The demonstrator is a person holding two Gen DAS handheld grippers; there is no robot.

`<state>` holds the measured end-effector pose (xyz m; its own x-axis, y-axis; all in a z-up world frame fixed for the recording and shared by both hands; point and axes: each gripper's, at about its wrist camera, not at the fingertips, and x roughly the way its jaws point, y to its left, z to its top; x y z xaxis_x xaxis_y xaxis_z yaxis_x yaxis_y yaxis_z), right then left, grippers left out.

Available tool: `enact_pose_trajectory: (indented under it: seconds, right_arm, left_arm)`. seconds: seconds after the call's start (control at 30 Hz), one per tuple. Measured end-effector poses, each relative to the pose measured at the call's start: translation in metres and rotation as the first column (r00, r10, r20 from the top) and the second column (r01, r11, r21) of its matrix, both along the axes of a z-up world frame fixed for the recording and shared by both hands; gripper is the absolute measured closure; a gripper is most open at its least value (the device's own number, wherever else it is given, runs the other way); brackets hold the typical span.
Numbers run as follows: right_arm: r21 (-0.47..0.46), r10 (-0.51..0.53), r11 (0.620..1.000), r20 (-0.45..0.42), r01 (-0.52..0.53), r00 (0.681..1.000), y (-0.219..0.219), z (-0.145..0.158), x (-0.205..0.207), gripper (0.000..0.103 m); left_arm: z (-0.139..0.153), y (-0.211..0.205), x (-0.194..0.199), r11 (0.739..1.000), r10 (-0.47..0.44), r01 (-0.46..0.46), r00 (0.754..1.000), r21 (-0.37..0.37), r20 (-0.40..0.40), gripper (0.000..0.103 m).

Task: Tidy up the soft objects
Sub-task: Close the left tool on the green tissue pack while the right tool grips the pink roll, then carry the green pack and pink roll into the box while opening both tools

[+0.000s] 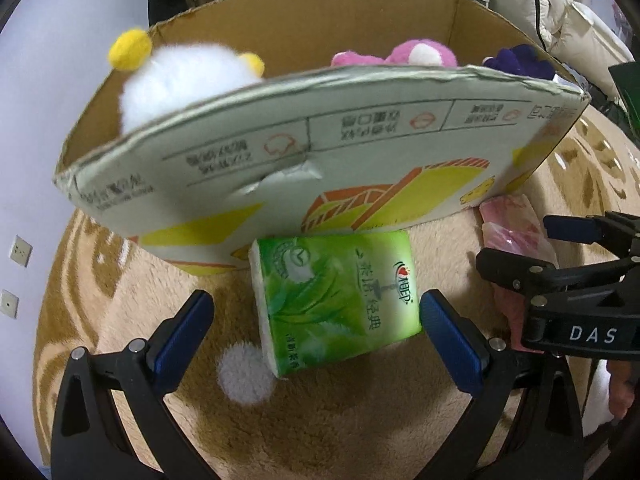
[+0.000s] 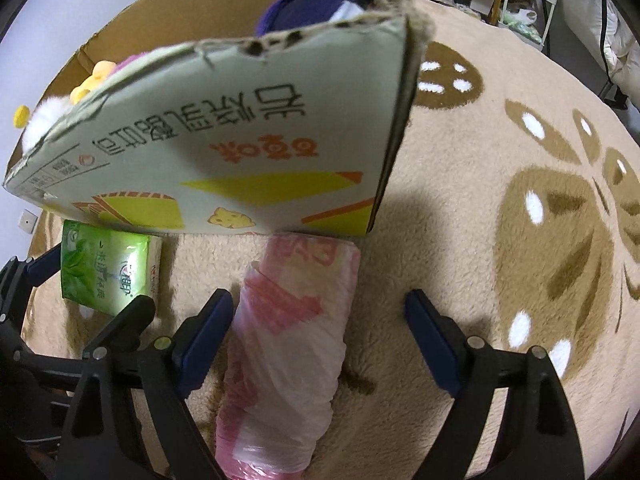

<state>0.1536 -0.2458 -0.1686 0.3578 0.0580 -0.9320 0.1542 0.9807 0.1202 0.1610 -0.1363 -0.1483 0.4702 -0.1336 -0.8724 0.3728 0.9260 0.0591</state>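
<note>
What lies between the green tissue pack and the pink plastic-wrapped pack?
Only bare beige carpet separates green tissue pack from pink plastic-wrapped pack, in the right wrist view.

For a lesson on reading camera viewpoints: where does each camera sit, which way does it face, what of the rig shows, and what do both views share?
Left wrist: on the left gripper, facing the green tissue pack and cardboard box; right gripper at the edge.
Right wrist: on the right gripper, facing the pink wrapped pack.
Shared: box, both packs, carpet.

box [image 1: 360, 160] on rug [image 1: 132, 280], plush toys [image 1: 176, 80] inside | tissue pack [image 1: 336, 300] before box, between left gripper [image 1: 316, 320] fingers | wrapped roll [image 2: 288, 340] to its right, between right gripper [image 2: 320, 320] fingers
</note>
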Motion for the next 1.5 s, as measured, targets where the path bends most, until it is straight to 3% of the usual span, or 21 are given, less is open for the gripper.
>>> enact_pose_trajectory:
  seconds: [0.17, 0.33, 0.47, 0.57, 0.73, 0.9, 1.03, 1.17, 1.5]
  right_arm:
    - [-0.029, -0.013, 0.999, -0.001, 0.013, 1.000, 0.011, -0.002, 0.000, 0.018]
    - [-0.064, -0.005, 0.998, 0.012, 0.006, 1.000, 0.018, -0.005, -0.001, 0.023]
    - [-0.085, -0.013, 0.996, 0.010, 0.013, 1.000, 0.023, -0.001, -0.005, 0.040]
    - [-0.094, -0.008, 0.996, 0.007, 0.009, 1.000, 0.025, 0.009, -0.008, 0.045]
    - [-0.095, -0.011, 0.995, 0.041, 0.015, 0.999, 0.022, 0.022, -0.016, 0.053]
    - [0.000, 0.000, 1.000, 0.103, 0.000, 0.995, 0.023, 0.035, -0.025, 0.067]
    - [-0.012, 0.018, 1.000, 0.123, -0.017, 0.992, 0.031, 0.042, -0.032, 0.071]
    - [0.005, 0.015, 1.000, 0.168, -0.016, 0.986, 0.030, 0.056, -0.043, 0.077]
    - [-0.023, 0.018, 1.000, 0.354, -0.010, 0.935, 0.035, 0.107, -0.068, 0.084]
  left_arm:
    - [-0.003, 0.004, -0.001, 1.000, -0.003, 0.003, 1.000, 0.016, 0.000, 0.003]
    - [-0.005, 0.003, -0.005, 1.000, -0.026, 0.026, 0.999, 0.001, -0.032, 0.017]
    - [-0.005, 0.001, -0.010, 0.999, -0.038, 0.037, 0.999, -0.008, -0.024, 0.023]
    - [-0.006, 0.002, -0.014, 0.999, -0.040, 0.039, 0.999, -0.010, -0.016, 0.029]
    - [-0.009, 0.006, -0.014, 0.999, -0.042, 0.041, 0.999, -0.033, -0.021, 0.031]
    - [-0.002, 0.013, -0.027, 1.000, -0.016, 0.016, 1.000, -0.021, 0.009, 0.031]
    - [0.005, 0.019, -0.039, 1.000, 0.008, -0.008, 0.998, 0.004, 0.058, 0.031]
    - [0.014, 0.029, -0.045, 0.999, 0.039, -0.038, 0.997, -0.018, 0.063, 0.032]
    - [0.041, 0.035, -0.066, 0.996, 0.090, -0.088, 0.985, -0.024, 0.146, 0.032]
